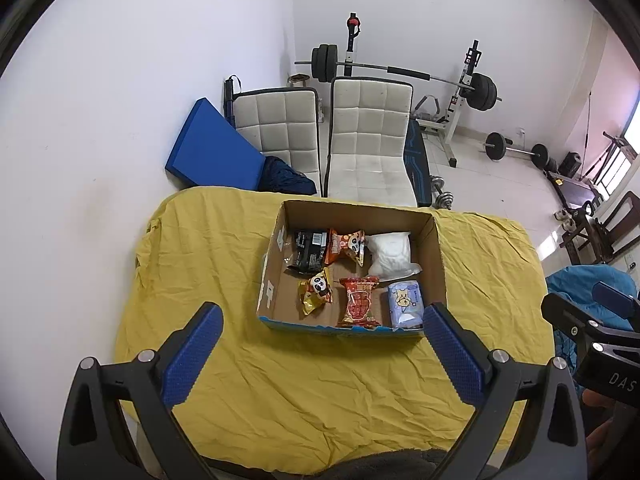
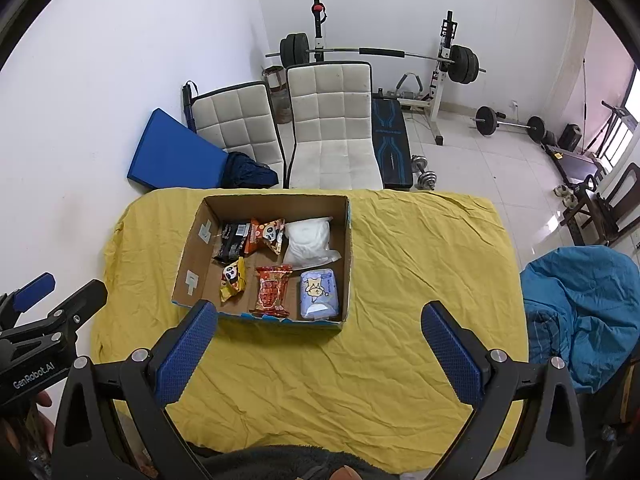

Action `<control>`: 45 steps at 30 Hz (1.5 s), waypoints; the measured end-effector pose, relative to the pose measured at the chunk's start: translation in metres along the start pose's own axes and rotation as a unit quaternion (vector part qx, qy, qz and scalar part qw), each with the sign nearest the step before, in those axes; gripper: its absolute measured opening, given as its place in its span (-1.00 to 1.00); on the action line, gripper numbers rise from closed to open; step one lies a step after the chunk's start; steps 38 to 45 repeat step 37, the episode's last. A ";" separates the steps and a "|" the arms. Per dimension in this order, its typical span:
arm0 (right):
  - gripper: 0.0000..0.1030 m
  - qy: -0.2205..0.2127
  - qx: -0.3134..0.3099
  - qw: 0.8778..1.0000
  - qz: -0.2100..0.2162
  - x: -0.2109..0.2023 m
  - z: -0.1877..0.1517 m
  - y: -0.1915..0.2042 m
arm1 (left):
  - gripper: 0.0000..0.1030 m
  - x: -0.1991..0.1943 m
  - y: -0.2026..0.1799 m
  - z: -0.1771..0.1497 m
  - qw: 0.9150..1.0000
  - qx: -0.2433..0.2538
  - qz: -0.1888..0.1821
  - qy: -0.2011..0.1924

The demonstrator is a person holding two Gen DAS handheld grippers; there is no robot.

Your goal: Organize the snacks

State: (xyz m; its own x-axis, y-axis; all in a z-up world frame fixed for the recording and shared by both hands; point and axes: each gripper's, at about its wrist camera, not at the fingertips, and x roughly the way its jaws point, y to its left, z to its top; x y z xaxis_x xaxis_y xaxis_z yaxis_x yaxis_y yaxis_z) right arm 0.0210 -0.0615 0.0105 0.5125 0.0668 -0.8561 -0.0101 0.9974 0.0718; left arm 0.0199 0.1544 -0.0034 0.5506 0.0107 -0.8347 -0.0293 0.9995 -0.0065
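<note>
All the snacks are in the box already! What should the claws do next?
Probably nothing more than draw back. All six packets lie inside the brown cardboard box, none on the yellow cloth, and both the left claw and right claw are open and empty. At most, straighten the tilted yellow panda packet.

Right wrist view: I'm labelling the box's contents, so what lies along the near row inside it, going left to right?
Yellow panda packet → red snack packet → pale blue tissue pack, all lying in the cardboard box on the yellow cloth.
</note>
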 end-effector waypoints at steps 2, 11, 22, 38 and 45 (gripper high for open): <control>1.00 0.000 0.000 1.000 0.001 0.000 0.000 0.000 | 0.99 -0.001 0.001 -0.001 1.000 -0.001 0.000 0.000; 1.00 -0.001 -0.001 1.000 0.000 0.000 0.000 0.001 | 0.99 0.001 0.003 -0.004 1.000 -0.005 0.008 0.006; 1.00 0.001 -0.003 1.000 0.001 0.000 -0.003 0.003 | 0.99 0.005 0.006 -0.005 1.000 -0.015 0.010 0.012; 1.00 0.003 -0.006 1.000 0.003 0.001 -0.006 0.004 | 0.99 0.004 0.006 -0.009 1.000 -0.016 0.012 0.008; 1.00 0.003 -0.006 1.000 0.003 0.001 -0.006 0.004 | 0.99 0.004 0.006 -0.009 1.000 -0.016 0.012 0.008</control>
